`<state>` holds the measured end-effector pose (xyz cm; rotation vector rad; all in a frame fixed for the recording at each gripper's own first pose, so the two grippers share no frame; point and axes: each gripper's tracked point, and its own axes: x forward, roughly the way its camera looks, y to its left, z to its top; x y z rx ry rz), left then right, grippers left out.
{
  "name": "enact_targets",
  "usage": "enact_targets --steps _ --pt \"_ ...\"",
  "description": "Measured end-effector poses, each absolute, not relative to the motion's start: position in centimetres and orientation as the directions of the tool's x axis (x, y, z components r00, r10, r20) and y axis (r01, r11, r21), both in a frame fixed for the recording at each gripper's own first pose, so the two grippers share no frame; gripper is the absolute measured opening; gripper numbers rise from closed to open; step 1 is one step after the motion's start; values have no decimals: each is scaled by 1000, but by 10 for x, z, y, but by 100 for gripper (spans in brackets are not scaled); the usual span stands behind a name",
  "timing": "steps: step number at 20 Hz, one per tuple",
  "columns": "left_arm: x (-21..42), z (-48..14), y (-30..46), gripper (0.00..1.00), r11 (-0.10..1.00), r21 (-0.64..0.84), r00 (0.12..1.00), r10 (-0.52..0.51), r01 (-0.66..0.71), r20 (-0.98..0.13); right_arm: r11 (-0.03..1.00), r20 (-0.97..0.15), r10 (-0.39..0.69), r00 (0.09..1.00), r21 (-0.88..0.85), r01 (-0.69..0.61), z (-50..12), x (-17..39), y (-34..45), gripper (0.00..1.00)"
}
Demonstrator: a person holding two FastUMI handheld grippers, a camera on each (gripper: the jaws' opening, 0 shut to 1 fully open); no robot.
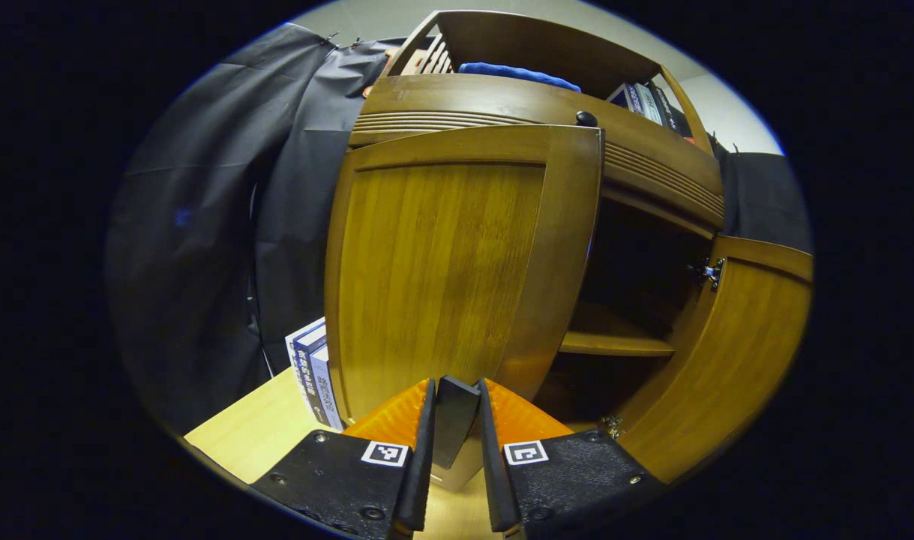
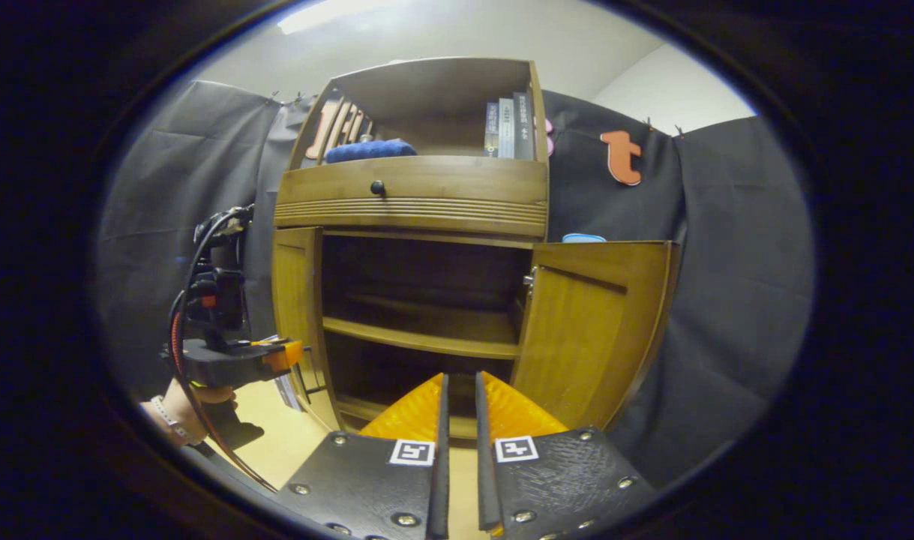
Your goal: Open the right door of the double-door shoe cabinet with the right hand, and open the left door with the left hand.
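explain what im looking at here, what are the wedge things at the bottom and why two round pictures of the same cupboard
No robot here: a person holds a two-finger gripper in each hand, and each gripper carries a wide-angle camera looking forward along its own fingers. The wedges at the bottom are those fingers.

In the left gripper view, the left gripper has its jaws closed on the bottom edge of the left door, which is swung open. In the right gripper view, the right gripper holds nothing, its jaws nearly together. That view is from farther back, so you see the whole shoe cabinet with both doors open, the right door included, and the person's hand holding the left gripper at the left.

The cabinet stands on a pale wooden surface, with books beside it. More books and a blue cloth sit in its top shelf.
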<state>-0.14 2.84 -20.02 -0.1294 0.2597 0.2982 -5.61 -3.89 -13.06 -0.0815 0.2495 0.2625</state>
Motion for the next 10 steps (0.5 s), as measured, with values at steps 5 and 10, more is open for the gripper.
enact_targets --steps 5,10 --pt "-26 -196 41 31 935 -95 911 305 -342 -278 943 -263 313 912 -28 -332 -139 -54 -18 15" --pt "-47 -193 57 31 915 -84 891 357 -393 -280 921 -269 368 890 -24 -388 -142 -52 1 15"
